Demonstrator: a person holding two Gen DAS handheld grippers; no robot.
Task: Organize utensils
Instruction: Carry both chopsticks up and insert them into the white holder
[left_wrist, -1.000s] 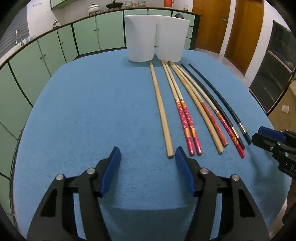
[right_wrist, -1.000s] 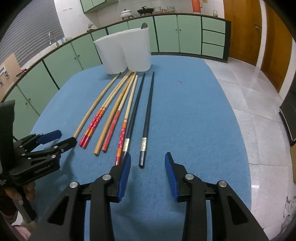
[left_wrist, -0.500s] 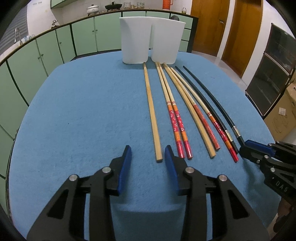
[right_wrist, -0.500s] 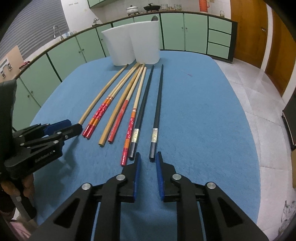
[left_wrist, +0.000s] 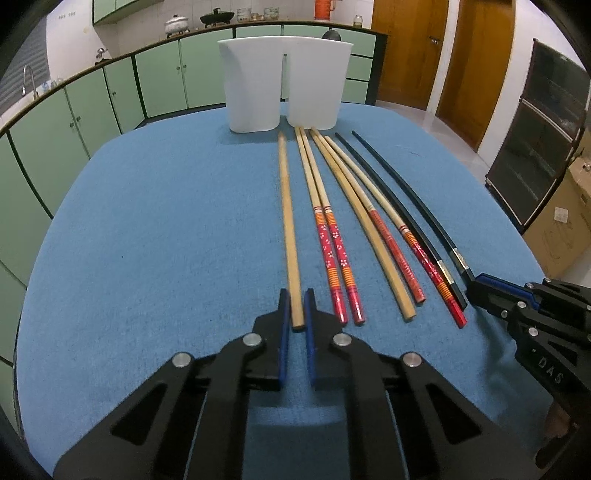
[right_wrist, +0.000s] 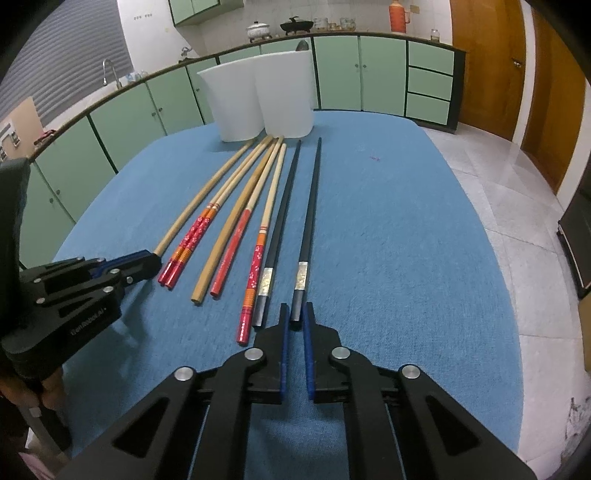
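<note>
Several chopsticks lie side by side on the blue table (left_wrist: 147, 240), tips toward two white holders (left_wrist: 284, 81). My left gripper (left_wrist: 296, 295) is shut on the near end of the leftmost plain bamboo chopstick (left_wrist: 287, 221), which still lies on the cloth. My right gripper (right_wrist: 295, 308) is shut on the near end of the rightmost black chopstick (right_wrist: 308, 229). Between them lie two red floral chopsticks (left_wrist: 332, 243), a plain bamboo one (left_wrist: 365, 240), two red-ended ones (left_wrist: 399, 240) and a second black one (right_wrist: 280, 229).
The two white holders (right_wrist: 266, 96) stand together at the table's far edge. Green cabinets (left_wrist: 110, 92) ring the far side. The tiled floor (right_wrist: 517, 184) lies past the table's right edge, with wooden doors (left_wrist: 443, 55) beyond.
Both grippers moved forward to the chopstick ends and closed, the left around the plain bamboo one, the right around the outer black one.
</note>
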